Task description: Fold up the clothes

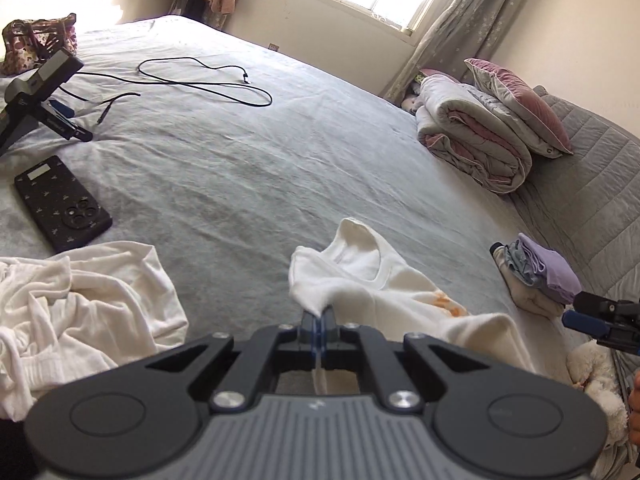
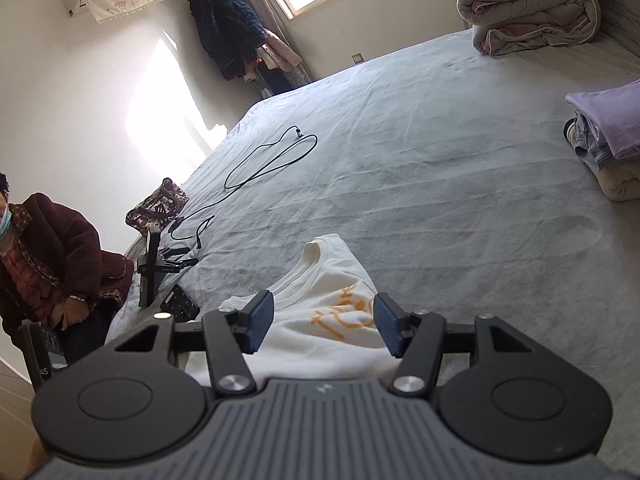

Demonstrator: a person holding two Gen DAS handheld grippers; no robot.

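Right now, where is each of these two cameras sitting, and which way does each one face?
Left wrist view: on the left gripper, looking across the bed toward the window; its fingers pinch the white T-shirt, and the right gripper's tip shows at the edge.
Right wrist view: on the right gripper, open above the same T-shirt, facing the window; no hand shows.
Both share the T-shirt, black cable, phone and rolled quilt.

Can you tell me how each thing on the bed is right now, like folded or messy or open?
White T-shirt: partly spread, one edge pinched.
Left gripper: shut on the T-shirt.
Right gripper: open above the T-shirt.
White garment: crumpled.
Clothes stack: folded.
Quilt: rolled up.
Phone: face down.
Cable: loose, unplugged.
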